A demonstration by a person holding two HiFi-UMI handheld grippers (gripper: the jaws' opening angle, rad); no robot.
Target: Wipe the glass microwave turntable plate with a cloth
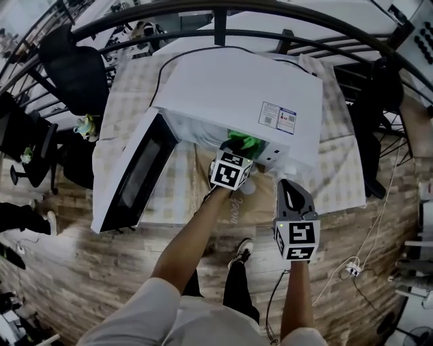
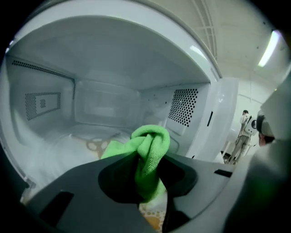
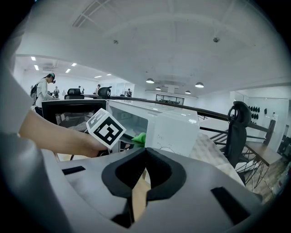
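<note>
A white microwave (image 1: pixel 237 101) stands on the table with its door (image 1: pixel 135 176) swung open to the left. My left gripper (image 2: pixel 148 159) is shut on a bunched green cloth (image 2: pixel 150 139) and sits at the mouth of the cavity; the head view shows the cloth (image 1: pixel 245 142) just ahead of that gripper's marker cube (image 1: pixel 231 169). The glass turntable plate (image 2: pixel 68 148) lies faintly visible on the cavity floor, below and beyond the cloth. My right gripper (image 1: pixel 289 192) hangs outside, right of the opening, shut with nothing in it (image 3: pixel 145 152).
A checked cloth covers the table (image 1: pixel 338 182) under the microwave. The control panel (image 3: pixel 175 134) is on the microwave's right side. A curved black railing (image 1: pixel 223 13) runs behind, with office chairs (image 1: pixel 74 74) to the left. A person (image 3: pixel 44 91) stands far off.
</note>
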